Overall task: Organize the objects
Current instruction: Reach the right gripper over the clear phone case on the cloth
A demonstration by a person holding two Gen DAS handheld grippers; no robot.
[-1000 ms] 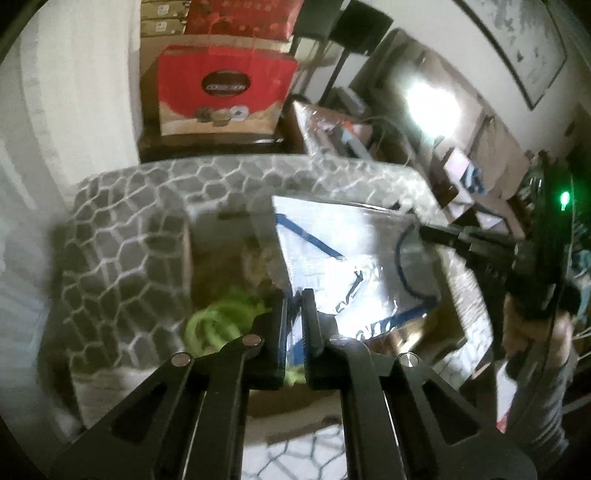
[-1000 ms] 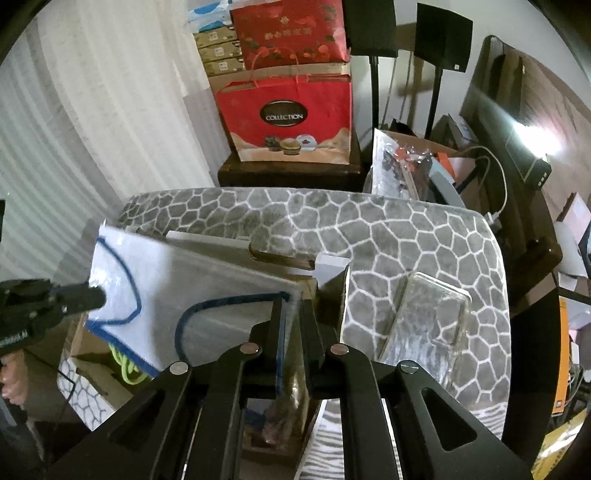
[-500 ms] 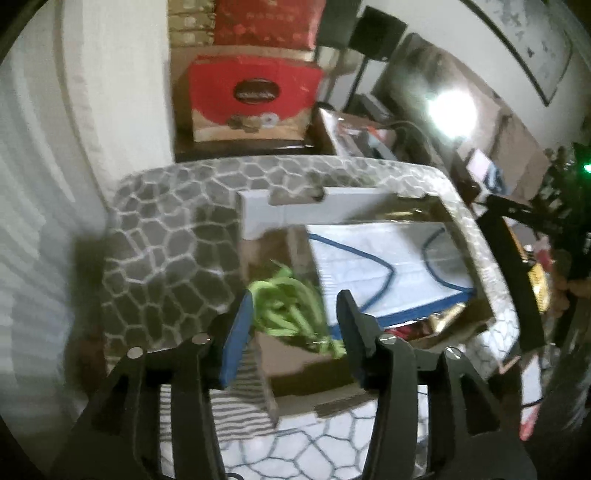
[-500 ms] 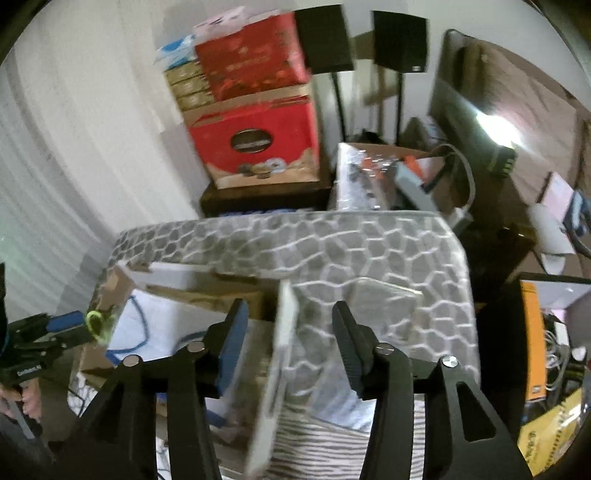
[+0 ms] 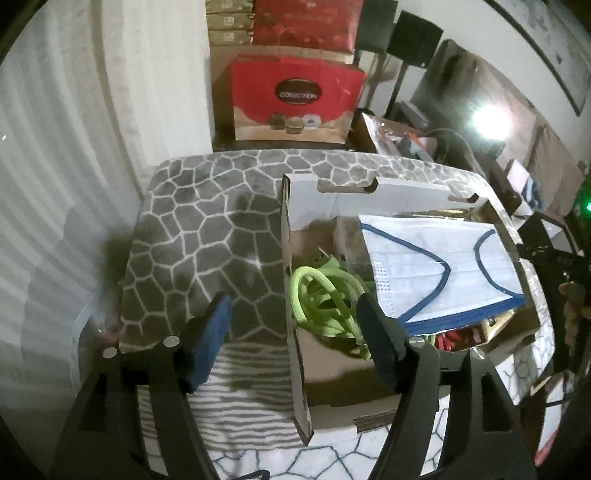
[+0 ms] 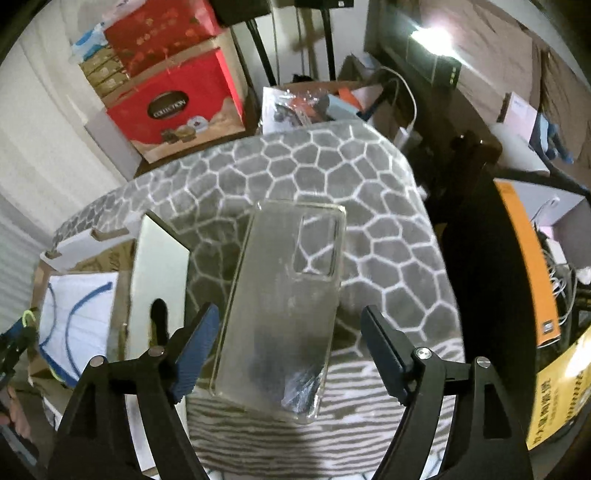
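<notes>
We're inside a lived-in home here, a cluttered living room by the look of it. A grey throw [image 5: 207, 236] with a honeycomb print covers the worktop. Behind it, a red gift bag [image 5: 295, 99] marked "COLLECTION" stands under stacked festive boxes [image 5: 303, 22]. Pale curtains [image 5: 74, 129] hang down the left side. Black speakers on stands [image 5: 413, 33] line the far wall, and a framed picture [image 5: 546, 48] hangs above a dark cabinet [image 6: 436, 70] with a lamp glaring on it. Loose cables, cartons and papers [image 6: 517, 114] pile up all around.
</notes>
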